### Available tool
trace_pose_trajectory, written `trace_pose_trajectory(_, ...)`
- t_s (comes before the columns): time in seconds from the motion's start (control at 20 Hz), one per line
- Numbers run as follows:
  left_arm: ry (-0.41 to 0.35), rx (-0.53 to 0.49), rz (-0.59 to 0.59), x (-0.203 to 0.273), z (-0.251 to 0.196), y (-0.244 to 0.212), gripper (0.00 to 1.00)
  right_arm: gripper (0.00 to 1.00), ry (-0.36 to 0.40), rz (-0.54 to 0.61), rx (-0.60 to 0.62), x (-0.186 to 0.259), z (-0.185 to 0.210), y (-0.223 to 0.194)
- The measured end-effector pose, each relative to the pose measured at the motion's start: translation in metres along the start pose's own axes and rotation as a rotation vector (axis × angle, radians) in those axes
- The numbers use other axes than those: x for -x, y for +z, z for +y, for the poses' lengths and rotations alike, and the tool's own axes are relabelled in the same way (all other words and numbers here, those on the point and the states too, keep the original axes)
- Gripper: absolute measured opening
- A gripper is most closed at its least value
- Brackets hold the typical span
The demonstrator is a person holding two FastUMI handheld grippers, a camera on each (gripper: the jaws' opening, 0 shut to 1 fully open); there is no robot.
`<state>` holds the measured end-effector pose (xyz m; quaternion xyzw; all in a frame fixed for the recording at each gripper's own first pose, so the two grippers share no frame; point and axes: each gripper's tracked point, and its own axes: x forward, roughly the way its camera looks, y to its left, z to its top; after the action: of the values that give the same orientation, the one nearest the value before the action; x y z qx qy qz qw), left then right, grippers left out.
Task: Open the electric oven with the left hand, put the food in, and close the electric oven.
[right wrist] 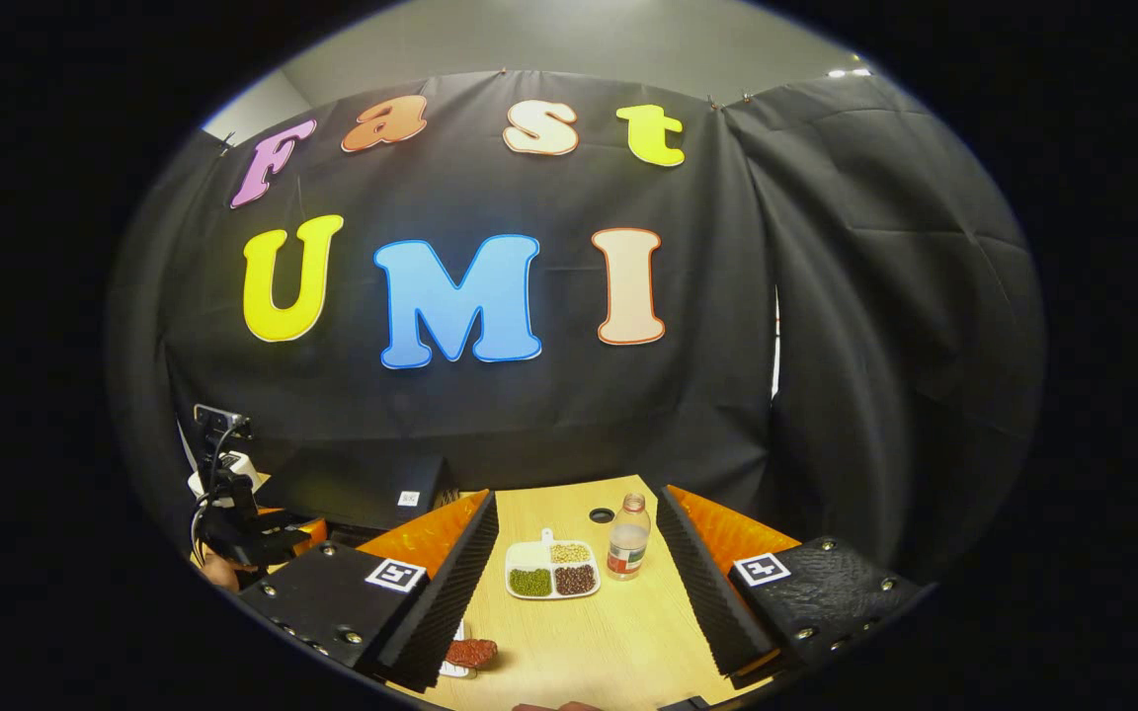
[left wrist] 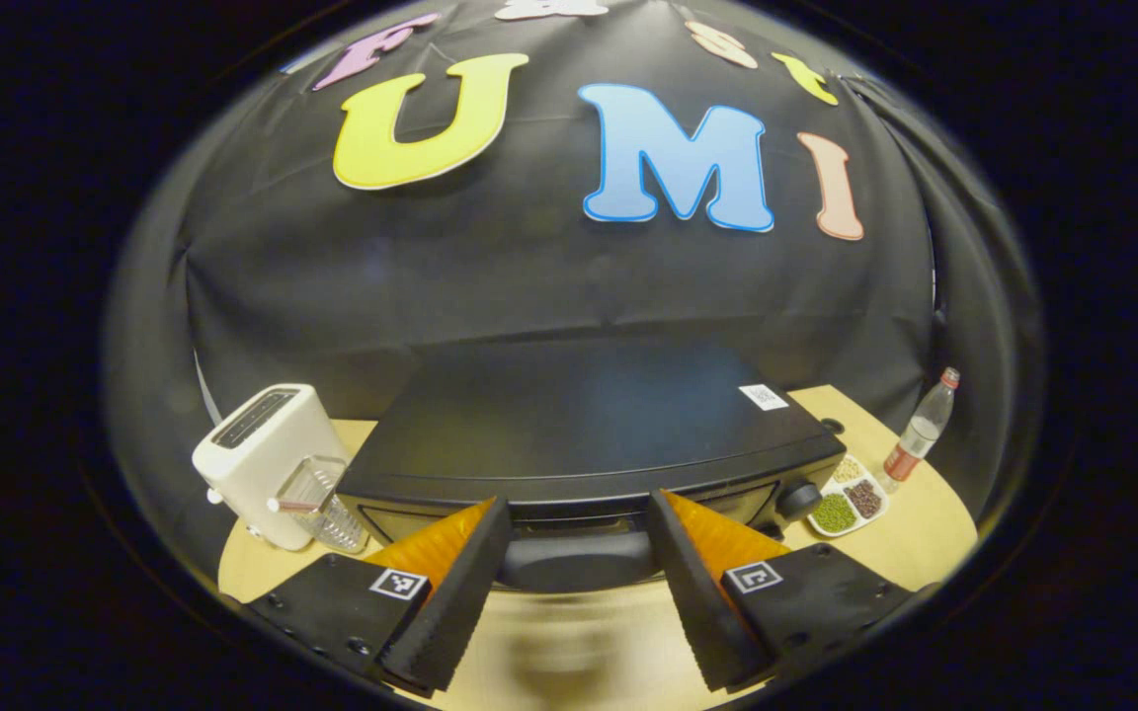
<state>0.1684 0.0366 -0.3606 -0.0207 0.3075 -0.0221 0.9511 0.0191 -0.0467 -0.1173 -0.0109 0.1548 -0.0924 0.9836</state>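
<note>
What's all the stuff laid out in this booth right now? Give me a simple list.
Black electric oven: one, centre of wooden table, door shut.
White toaster: one, left of oven.
Clear glass jar: one, against toaster.
White divided tray of beans: one, right of oven.
Clear plastic bottle with red label: one, beside tray.
Reddish-brown food piece: one, near table's front edge.
Left hand-held gripper: open, fingers either side of oven handle.
Right hand-held gripper: open, above table.

Left claw and right claw both gape wide, holding nothing.
</note>
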Motion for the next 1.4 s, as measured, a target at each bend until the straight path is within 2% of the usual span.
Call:
trace_pose_trajectory(0.05, -0.001, -0.005, -0.003, 0.004, 0.0, -0.002, 0.99, 0.98, 0.003, 0.002, -0.005, 0.001, 0.002, -0.001)
trace_pose_trajectory(0.1, -0.002, -0.018, 0.0, 0.008, 0.0, -0.004, 0.94, 0.98, 0.012, 0.002, -0.01, 0.002, 0.004, -0.001)
trace_pose_trajectory(0.3, -0.007, -0.016, 0.026, 0.022, -0.002, -0.014, 0.94, 0.98, 0.034, -0.015, 0.001, 0.007, 0.011, 0.004)
trace_pose_trajectory(0.35, -0.007, -0.017, 0.031, 0.024, -0.003, -0.016, 0.99, 0.98, 0.038, -0.017, 0.001, 0.009, 0.013, 0.005)
trace_pose_trajectory(0.5, -0.007, -0.016, 0.041, 0.033, -0.004, -0.025, 0.99, 0.98, 0.041, -0.025, 0.004, 0.016, 0.015, 0.006)
trace_pose_trajectory(0.6, -0.012, -0.016, 0.048, 0.039, -0.005, -0.031, 0.89, 0.98, 0.046, -0.036, 0.001, 0.024, 0.018, 0.008)
trace_pose_trajectory(0.65, -0.016, -0.017, 0.051, 0.042, -0.005, -0.033, 0.89, 0.98, 0.044, -0.047, -0.003, 0.027, 0.018, 0.009)
trace_pose_trajectory(0.7, -0.021, -0.018, 0.054, 0.045, -0.005, -0.037, 0.99, 0.98, 0.04, -0.066, -0.015, 0.033, 0.018, 0.013)
trace_pose_trajectory(0.75, -0.026, -0.019, 0.058, 0.048, -0.006, -0.042, 0.99, 0.98, 0.038, -0.088, -0.032, 0.037, 0.019, 0.017)
trace_pose_trajectory(0.8, -0.031, -0.02, 0.063, 0.05, -0.006, -0.046, 0.94, 0.98, 0.029, -0.105, -0.045, 0.041, 0.019, 0.021)
trace_pose_trajectory(0.9, -0.04, -0.021, 0.074, 0.056, -0.007, -0.057, 0.94, 0.98, 0.011, -0.116, -0.054, 0.046, 0.019, 0.02)
trace_pose_trajectory(0.95, -0.043, -0.02, 0.081, 0.058, -0.008, -0.062, 0.89, 0.98, 0.018, -0.118, -0.053, 0.05, 0.022, 0.019)
trace_pose_trajectory(1.0, -0.046, -0.019, 0.089, 0.062, -0.009, -0.069, 0.94, 0.98, 0.02, -0.116, -0.048, 0.052, 0.025, 0.019)
trace_pose_trajectory(1.05, -0.049, -0.024, 0.093, 0.064, -0.009, -0.074, 0.94, 0.98, 0.015, -0.112, -0.038, 0.052, 0.025, 0.017)
trace_pose_trajectory(1.1, -0.051, -0.031, 0.099, 0.066, -0.01, -0.079, 0.89, 0.98, 0.009, -0.108, -0.028, 0.054, 0.025, 0.014)
trace_pose_trajectory(1.15, -0.054, -0.039, 0.107, 0.067, -0.01, -0.082, 0.99, 0.98, 0.009, -0.103, -0.02, 0.055, 0.028, 0.012)
trace_pose_trajectory(1.4, -0.084, -0.038, 0.128, 0.072, -0.01, -0.106, 0.96, 0.98, -0.006, -0.091, -0.014, 0.066, 0.039, 0.006)
